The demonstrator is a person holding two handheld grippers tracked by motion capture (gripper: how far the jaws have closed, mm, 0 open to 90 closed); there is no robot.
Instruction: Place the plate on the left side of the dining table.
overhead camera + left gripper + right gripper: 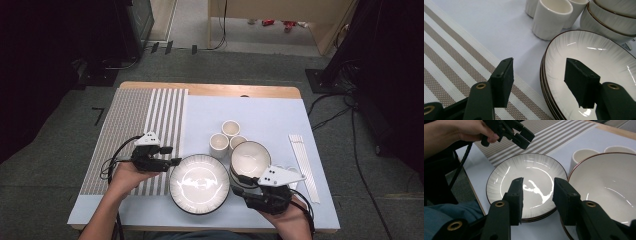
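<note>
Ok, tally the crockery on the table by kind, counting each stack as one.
Cups: 3
Stacks of plates: 1
Stacks of bowls: 1
Total: 5

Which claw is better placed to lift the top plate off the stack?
Probably the left claw: its jaws are open astride the rim of the top plate. The right claw hangs between plate and bowl.

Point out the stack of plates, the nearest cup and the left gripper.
stack of plates (pixel 199 184): high view, on the shiny centre of the top plate.
nearest cup (pixel 551 18): left gripper view, on its ribbed outer wall.
left gripper (pixel 170 155): high view, midway between its fingertips, beside the plates' left rim.
</note>
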